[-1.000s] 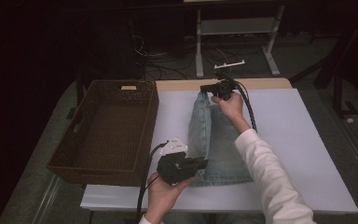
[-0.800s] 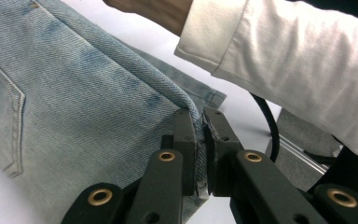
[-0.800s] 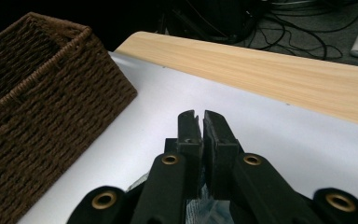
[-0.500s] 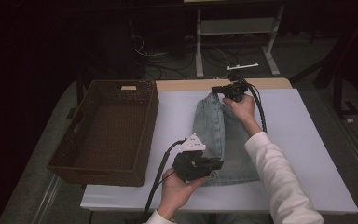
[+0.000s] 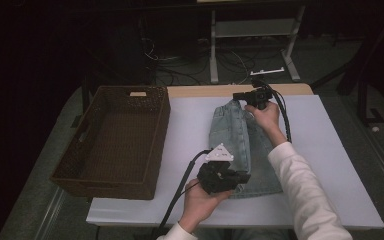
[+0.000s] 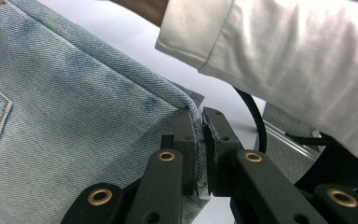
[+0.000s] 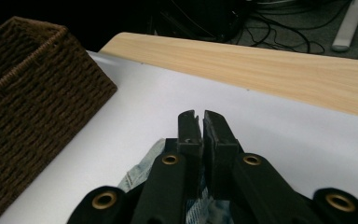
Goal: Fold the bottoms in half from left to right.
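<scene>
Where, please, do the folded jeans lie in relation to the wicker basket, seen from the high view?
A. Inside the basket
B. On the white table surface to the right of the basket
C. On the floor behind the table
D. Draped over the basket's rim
B: in the high view the jeans lie flat on the white table surface, apart from the wicker basket, which stands to their left.

It looked like a dim lab: tangled black cables [image 5: 180, 57] littered the floor behind the white-covered wooden worktop [image 5: 330, 150], beside a white metal stand [image 5: 252, 35].
</scene>
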Available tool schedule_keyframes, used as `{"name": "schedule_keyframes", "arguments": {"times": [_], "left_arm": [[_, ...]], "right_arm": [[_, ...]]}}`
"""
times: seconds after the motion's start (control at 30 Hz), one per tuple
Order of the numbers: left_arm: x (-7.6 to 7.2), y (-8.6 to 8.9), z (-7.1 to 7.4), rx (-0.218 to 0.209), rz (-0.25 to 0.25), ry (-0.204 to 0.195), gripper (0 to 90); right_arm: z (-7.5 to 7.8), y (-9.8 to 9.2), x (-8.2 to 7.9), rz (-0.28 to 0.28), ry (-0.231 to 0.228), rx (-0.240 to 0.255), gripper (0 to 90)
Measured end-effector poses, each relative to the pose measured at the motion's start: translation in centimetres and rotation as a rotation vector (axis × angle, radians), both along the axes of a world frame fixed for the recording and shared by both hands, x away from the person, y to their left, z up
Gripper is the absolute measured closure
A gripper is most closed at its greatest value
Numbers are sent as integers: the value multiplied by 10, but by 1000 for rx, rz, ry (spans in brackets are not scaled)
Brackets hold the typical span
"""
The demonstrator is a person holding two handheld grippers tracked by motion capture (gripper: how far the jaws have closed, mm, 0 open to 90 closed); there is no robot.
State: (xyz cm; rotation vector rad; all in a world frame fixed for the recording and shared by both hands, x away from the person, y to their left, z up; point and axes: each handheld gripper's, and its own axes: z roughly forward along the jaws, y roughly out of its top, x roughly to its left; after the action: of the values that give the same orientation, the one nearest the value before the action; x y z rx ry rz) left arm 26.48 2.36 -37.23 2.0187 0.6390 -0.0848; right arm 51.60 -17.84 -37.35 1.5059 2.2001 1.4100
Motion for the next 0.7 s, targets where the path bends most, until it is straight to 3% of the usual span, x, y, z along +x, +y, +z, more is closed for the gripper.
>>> {"name": "schedule_keyframes", "arguments": {"times": [0.5,0.7], "left_arm": [[10,-29,-15,19,-61,42,839],[15,-35,-14,-4,-78,55,839]], "right_arm": [[-7,-19,-1,-21,16,-12,857],[-10,-25,1,-30,20,-5,857]]}}
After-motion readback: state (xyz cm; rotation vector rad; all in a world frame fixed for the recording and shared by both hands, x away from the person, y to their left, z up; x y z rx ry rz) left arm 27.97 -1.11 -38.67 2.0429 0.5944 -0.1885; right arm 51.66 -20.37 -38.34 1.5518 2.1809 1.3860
